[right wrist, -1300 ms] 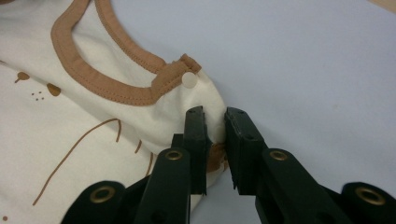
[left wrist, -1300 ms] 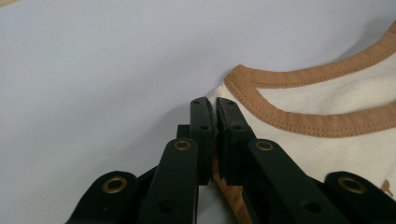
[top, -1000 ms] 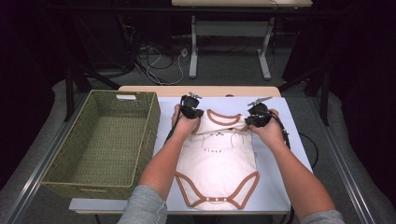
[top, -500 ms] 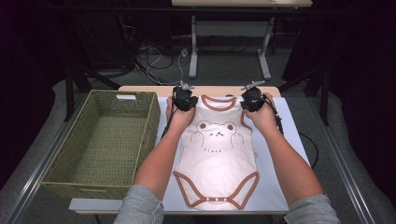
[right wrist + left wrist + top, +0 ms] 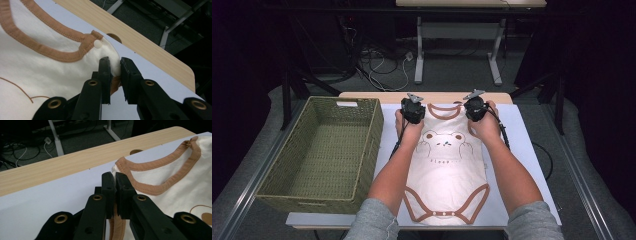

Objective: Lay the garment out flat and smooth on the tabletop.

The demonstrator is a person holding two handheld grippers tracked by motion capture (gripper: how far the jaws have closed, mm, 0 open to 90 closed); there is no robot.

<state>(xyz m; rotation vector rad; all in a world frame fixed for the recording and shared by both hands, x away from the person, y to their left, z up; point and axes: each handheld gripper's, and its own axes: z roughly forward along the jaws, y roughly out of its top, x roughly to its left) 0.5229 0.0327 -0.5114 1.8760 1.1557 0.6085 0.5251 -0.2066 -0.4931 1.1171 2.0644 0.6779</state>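
- Left tool (image 5: 115,185): jaws pressed together on the left shoulder of the baby bodysuit (image 5: 446,165), with cream fabric and brown trim pinched between the pads. In the high view this tool (image 5: 413,111) sits near the far edge of the desk (image 5: 522,150), at the garment's left shoulder.
- Right tool (image 5: 115,68): jaws nearly together, pinching a fold of cream cloth at the right shoulder, just beside the white snap button (image 5: 98,44). In the high view it (image 5: 475,107) sits level with the left tool, across the brown neckline (image 5: 444,107).
- Bodysuit: lies face up and flat on the pale sheet covering the desk, bear print uppermost, collar toward the far edge, snap crotch toward the near edge. It appears fully spread, with no visible bunching between the two grips.
- Wicker basket (image 5: 326,150): stands on the left side of the desk, beside the garment but apart from it; nothing is seen inside.
- Step in hand, as judged: the garment is held by both shoulders, laid out and ready for folding.
- Next move, as judged: it calls for keeping both pinches firm and carrying the shoulders together toward the near edge, evenly, so the collar lands square on the lower half. Uneven travel would skew the fold.
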